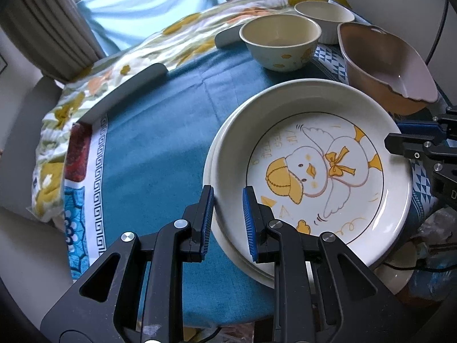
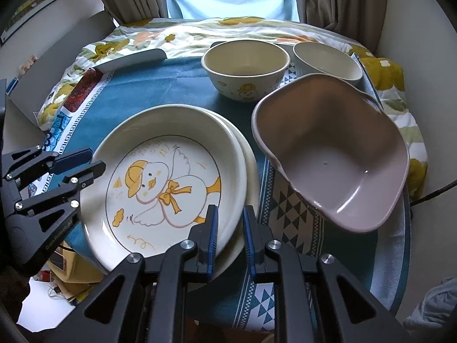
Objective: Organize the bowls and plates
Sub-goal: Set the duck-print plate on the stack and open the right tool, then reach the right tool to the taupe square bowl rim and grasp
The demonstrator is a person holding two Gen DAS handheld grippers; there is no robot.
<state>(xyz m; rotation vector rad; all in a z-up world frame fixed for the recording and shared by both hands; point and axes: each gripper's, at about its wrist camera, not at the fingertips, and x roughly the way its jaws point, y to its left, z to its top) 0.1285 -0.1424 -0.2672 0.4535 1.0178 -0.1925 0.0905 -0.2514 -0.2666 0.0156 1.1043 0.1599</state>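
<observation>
A white plate with a yellow duck drawing [image 1: 300, 171] [image 2: 160, 183] lies slightly offset on a plain white plate [image 1: 208, 168] [image 2: 249, 154] on the teal cloth. My left gripper [image 1: 228, 197] is shut on the duck plate's left rim, one pad outside and one inside. My right gripper [image 2: 230, 214] clamps the opposite rim; it shows in the left wrist view [image 1: 392, 135], and the left gripper [image 2: 95, 160] shows in the right wrist view. Behind stand a cream duck-patterned bowl [image 1: 280, 43] [image 2: 245, 68] and a white bowl [image 1: 325, 17] [image 2: 325, 60].
A large pink-brown dish [image 1: 382, 65] [image 2: 334, 165] sits tilted right of the plates on a triangle-patterned mat [image 2: 288, 208]. A floral cloth [image 1: 85, 94] and a grey curved edge [image 1: 134, 85] border the teal cloth [image 1: 160, 143]. Clutter lies below the table's near edge.
</observation>
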